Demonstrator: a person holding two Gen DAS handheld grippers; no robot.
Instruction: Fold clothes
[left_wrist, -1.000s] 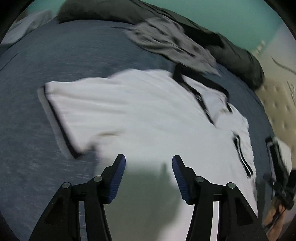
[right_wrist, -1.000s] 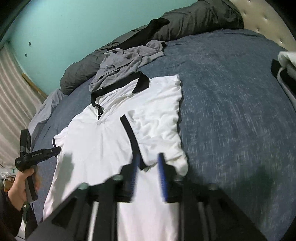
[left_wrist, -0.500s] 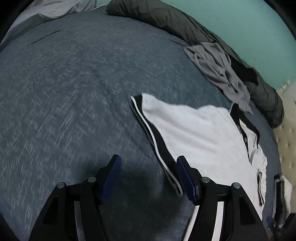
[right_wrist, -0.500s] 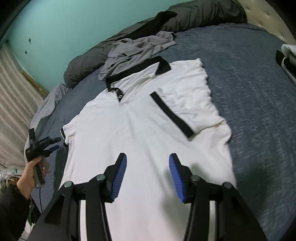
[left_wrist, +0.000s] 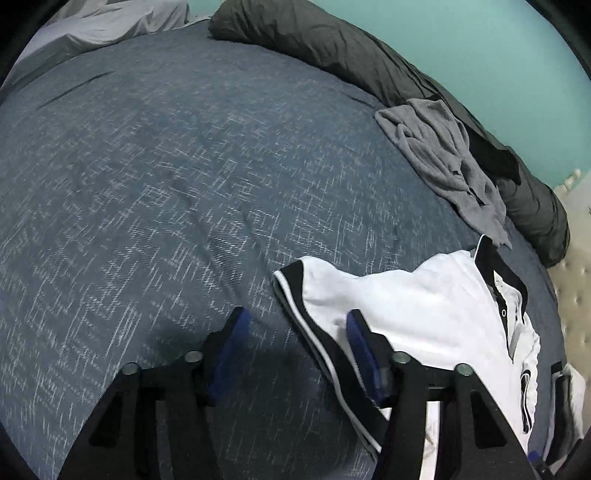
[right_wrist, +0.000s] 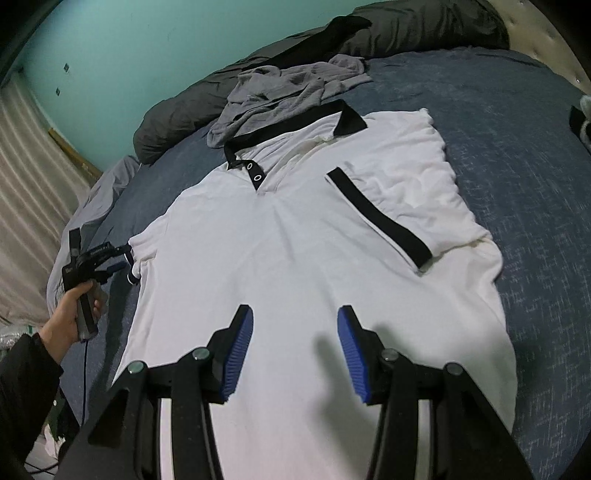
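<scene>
A white polo shirt (right_wrist: 295, 240) with black collar and cuffs lies face up on the blue bed cover (right_wrist: 517, 129). Its right sleeve is folded in over the chest, the black cuff (right_wrist: 380, 218) lying slantwise. My right gripper (right_wrist: 293, 321) hovers open over the shirt's lower middle, holding nothing. My left gripper (left_wrist: 297, 321) is open at the left sleeve (left_wrist: 295, 280), whose black cuff edge lies between its fingers. In the right wrist view the left gripper (right_wrist: 123, 256) sits at that sleeve's tip, held by a hand (right_wrist: 70, 314).
A crumpled grey garment (right_wrist: 288, 92) lies just past the collar, against a dark rolled duvet (right_wrist: 406, 26). Folded black-and-white clothes (right_wrist: 580, 122) sit at the bed's right edge. A wide stretch of bare blue cover (left_wrist: 166, 184) spreads left of the shirt.
My right gripper opened, left the right sleeve folded on the chest, and drew back over the shirt's middle. My left gripper swung left off the shirt body to the left sleeve's cuff.
</scene>
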